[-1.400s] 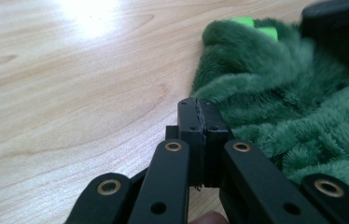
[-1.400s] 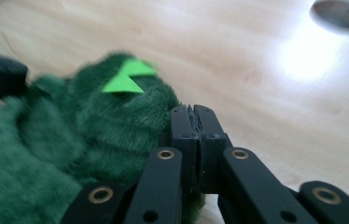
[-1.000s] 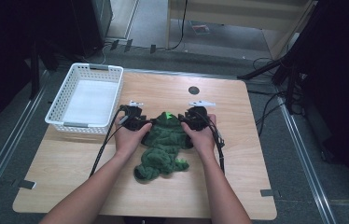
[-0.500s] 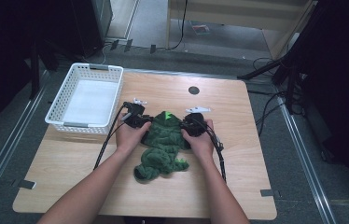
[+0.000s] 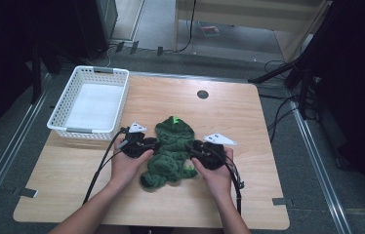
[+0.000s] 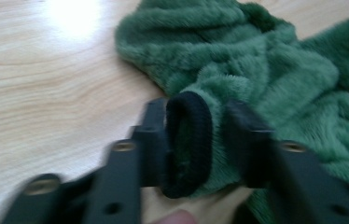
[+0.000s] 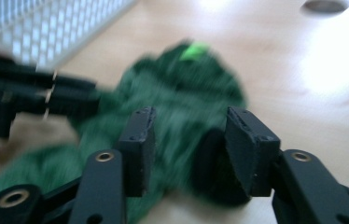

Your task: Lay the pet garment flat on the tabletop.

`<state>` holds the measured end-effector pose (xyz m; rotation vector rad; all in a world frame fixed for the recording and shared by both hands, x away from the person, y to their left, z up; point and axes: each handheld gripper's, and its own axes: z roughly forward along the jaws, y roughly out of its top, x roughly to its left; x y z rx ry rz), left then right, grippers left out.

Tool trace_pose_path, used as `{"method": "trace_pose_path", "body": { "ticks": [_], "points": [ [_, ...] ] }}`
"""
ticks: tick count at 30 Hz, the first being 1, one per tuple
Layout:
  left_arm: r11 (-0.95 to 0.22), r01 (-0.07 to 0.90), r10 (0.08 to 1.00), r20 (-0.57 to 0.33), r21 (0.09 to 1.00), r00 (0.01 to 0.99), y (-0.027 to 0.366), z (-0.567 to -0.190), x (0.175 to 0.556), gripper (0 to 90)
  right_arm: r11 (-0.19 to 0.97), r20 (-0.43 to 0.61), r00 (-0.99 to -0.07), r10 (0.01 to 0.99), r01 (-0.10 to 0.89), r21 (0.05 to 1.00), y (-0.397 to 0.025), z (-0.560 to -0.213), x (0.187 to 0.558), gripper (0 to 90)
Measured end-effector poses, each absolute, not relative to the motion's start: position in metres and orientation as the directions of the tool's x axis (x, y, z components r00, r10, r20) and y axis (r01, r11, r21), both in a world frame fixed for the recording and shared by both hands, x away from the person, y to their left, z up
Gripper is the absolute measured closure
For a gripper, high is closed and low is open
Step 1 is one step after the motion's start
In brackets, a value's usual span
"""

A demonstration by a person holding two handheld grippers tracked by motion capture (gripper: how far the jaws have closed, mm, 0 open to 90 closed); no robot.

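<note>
Green fleece garment (image 5: 171, 151) lies crumpled on the bench (image 5: 249, 122), near the white basket (image 5: 90, 102). Left hand-held gripper (image 6: 196, 140) is at the garment's left side, jaws spread around a black-ribbed cuff (image 6: 189, 140). Right hand-held gripper (image 7: 189, 149) is at its right side, jaws apart, seemingly straddling dark fabric; blur hides contact.
</note>
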<state>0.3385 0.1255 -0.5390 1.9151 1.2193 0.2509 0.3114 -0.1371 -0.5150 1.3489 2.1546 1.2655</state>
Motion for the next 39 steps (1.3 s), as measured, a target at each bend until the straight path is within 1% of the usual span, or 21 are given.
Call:
{"method": "trace_pose_path", "body": {
  "ticks": [2, 3, 5, 10, 13, 17, 18, 19, 21, 22, 26, 27, 28, 30, 31, 32, 34, 35, 36, 38, 39],
  "points": [
    [-0.192, 0.646, 0.795, -0.269, 0.738, 0.544, 0.124, -0.535, 0.334, 81.6, 0.19, 0.198, -0.511, 0.837, 0.609, 0.77, -0.133, -0.527, 0.313, 61.1],
    [-0.199, 0.64, 0.787, -0.268, 0.742, 0.555, 0.125, -0.533, 0.333, 83.1, 0.189, 0.199, -0.499, 0.843, 0.622, 0.76, -0.132, -0.531, 0.313, 69.7],
    [-0.187, 0.638, 0.783, -0.279, 0.747, 0.556, 0.126, -0.531, 0.331, 84.2, 0.191, 0.208, -0.509, 0.835, 0.623, 0.759, -0.133, -0.533, 0.314, 81.0],
    [-0.159, 0.649, 0.791, -0.298, 0.744, 0.535, 0.146, -0.532, 0.327, 85.6, 0.167, 0.199, -0.514, 0.834, 0.58, 0.797, -0.139, -0.524, 0.312, 87.0],
    [-0.139, 0.678, 0.806, -0.316, 0.722, 0.501, 0.153, -0.54, 0.328, 86.1, 0.172, 0.21, -0.503, 0.839, 0.61, 0.774, -0.145, -0.532, 0.318, 87.1],
    [-0.171, 0.658, 0.814, -0.271, 0.734, 0.514, 0.152, -0.545, 0.323, 83.5, 0.18, 0.209, -0.502, 0.84, 0.62, 0.764, -0.144, -0.538, 0.319, 86.1],
    [-0.166, 0.649, 0.813, -0.269, 0.742, 0.516, 0.152, -0.546, 0.322, 80.7, 0.18, 0.214, -0.503, 0.837, 0.622, 0.762, -0.143, -0.538, 0.319, 83.1],
    [-0.155, 0.638, 0.807, -0.276, 0.754, 0.522, 0.152, -0.549, 0.321, 75.7, 0.173, 0.222, -0.501, 0.837, 0.626, 0.76, -0.143, -0.537, 0.319, 76.1],
    [-0.105, 0.601, 0.8, -0.292, 0.792, 0.524, 0.157, -0.549, 0.315, 58.4, 0.16, 0.215, -0.496, 0.841, 0.608, 0.778, -0.145, -0.532, 0.315, 61.4],
    [-0.08, 0.587, 0.794, -0.305, 0.806, 0.527, 0.16, -0.547, 0.313, 52.9, 0.143, 0.22, -0.496, 0.84, 0.594, 0.792, -0.147, -0.528, 0.313, 57.6],
    [-0.052, 0.588, 0.784, -0.332, 0.807, 0.525, 0.168, -0.541, 0.302, 47.7, 0.102, 0.223, -0.52, 0.825, 0.524, 0.845, -0.147, -0.505, 0.296, 57.3],
    [-0.06, 0.587, 0.785, -0.326, 0.807, 0.527, 0.17, -0.539, 0.297, 47.7, 0.102, 0.223, -0.52, 0.825, 0.524, 0.845, -0.147, -0.505, 0.296, 57.3],
    [-0.069, 0.578, 0.78, -0.317, 0.813, 0.54, 0.175, -0.536, 0.282, 50.4, 0.122, 0.224, -0.564, 0.795, 0.51, 0.851, -0.14, -0.497, 0.287, 66.1],
    [-0.072, 0.576, 0.781, -0.313, 0.815, 0.541, 0.177, -0.537, 0.274, 64.9, 0.188, 0.201, -0.617, 0.761, 0.506, 0.842, -0.128, -0.492, 0.278, 78.8],
    [-0.098, 0.588, 0.769, -0.314, 0.803, 0.557, 0.179, -0.54, 0.257, 69.7, 0.221, 0.191, -0.642, 0.743, 0.504, 0.835, -0.121, -0.49, 0.274, 80.1],
    [-0.098, 0.588, 0.769, -0.314, 0.803, 0.557, 0.179, -0.54, 0.257, 73.3, 0.248, 0.187, -0.665, 0.724, 0.503, 0.828, -0.114, -0.488, 0.271, 80.4],
    [-0.136, 0.604, 0.758, -0.31, 0.786, 0.574, 0.179, -0.547, 0.238, 71.7, 0.297, 0.177, -0.7, 0.691, 0.499, 0.814, -0.099, -0.486, 0.266, 74.6],
    [-0.136, 0.604, 0.758, -0.31, 0.786, 0.574, 0.179, -0.547, 0.238, 68.8, 0.297, 0.177, -0.7, 0.691, 0.499, 0.814, -0.099, -0.486, 0.266, 74.6],
    [-0.138, 0.606, 0.759, -0.31, 0.783, 0.573, 0.178, -0.548, 0.235, 64.9, 0.348, 0.142, -0.727, 0.672, 0.479, 0.806, -0.083, -0.487, 0.262, 67.3],
    [-0.143, 0.602, 0.757, -0.305, 0.786, 0.578, 0.178, -0.551, 0.233, 61.7, 0.367, 0.118, -0.736, 0.666, 0.461, 0.808, -0.075, -0.488, 0.259, 64.2],
    [-0.139, 0.602, 0.754, -0.31, 0.786, 0.579, 0.177, -0.552, 0.233, 60.4, 0.389, 0.086, -0.743, 0.663, 0.44, 0.809, -0.062, -0.493, 0.258, 56.6]
  ]
}}
